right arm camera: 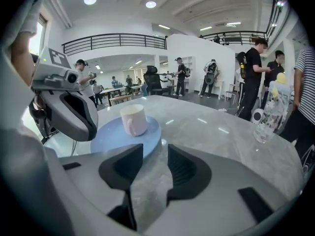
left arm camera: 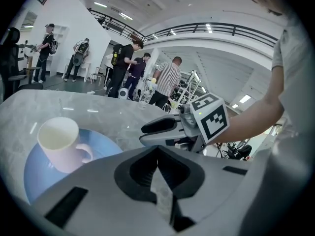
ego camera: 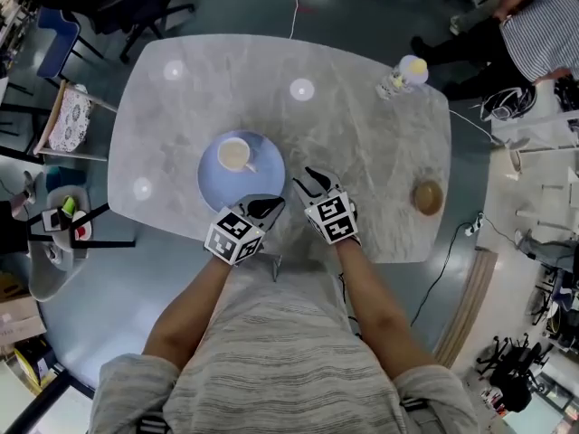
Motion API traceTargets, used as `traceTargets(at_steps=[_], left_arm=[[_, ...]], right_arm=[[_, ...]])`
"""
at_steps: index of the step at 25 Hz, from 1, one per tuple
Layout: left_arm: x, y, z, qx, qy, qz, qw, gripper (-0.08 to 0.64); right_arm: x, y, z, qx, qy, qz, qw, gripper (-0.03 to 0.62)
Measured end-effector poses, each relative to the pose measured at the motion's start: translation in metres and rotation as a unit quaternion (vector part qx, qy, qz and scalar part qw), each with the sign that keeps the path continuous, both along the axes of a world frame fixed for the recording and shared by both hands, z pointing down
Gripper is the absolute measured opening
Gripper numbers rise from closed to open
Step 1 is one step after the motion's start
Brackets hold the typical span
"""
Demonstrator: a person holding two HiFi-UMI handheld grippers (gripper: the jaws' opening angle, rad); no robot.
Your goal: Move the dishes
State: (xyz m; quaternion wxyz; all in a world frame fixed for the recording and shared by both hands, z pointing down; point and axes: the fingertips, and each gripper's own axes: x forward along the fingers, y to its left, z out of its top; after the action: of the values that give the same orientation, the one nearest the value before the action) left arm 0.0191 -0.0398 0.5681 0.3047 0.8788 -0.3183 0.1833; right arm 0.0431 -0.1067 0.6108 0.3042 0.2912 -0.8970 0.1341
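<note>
The blue plate (ego camera: 215, 186) lies on the grey surface (ego camera: 362, 143) near its front edge, its near rim hidden under the left tool (ego camera: 264, 209) — clenched, tips met on nothing. A white cup (ego camera: 234, 155) stands on the plate. The right tool (ego camera: 314, 184), released over bare surface, is just beside the plate's right rim. Open room lies beyond; a bottle (ego camera: 404, 73) and a small brown thing (ego camera: 427, 197), too blurred to name, sit rightward.
</note>
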Motion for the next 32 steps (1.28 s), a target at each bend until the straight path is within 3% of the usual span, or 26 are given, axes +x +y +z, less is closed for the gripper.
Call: traceTargets(at_steps=[15,32], left_arm=[[0.108,-0.001,0.001,0.001,0.009,0.104,0.9945,0.020],[0.224,0.011,0.012,-0.007,0.012,0.211,0.9775,0.020]], right_arm=[[0.142,0.009,0.001,-0.002,0.027,0.115,0.993,0.169],[0.292,0.038,0.010,-0.010,0.075,0.219,0.973,0.169]])
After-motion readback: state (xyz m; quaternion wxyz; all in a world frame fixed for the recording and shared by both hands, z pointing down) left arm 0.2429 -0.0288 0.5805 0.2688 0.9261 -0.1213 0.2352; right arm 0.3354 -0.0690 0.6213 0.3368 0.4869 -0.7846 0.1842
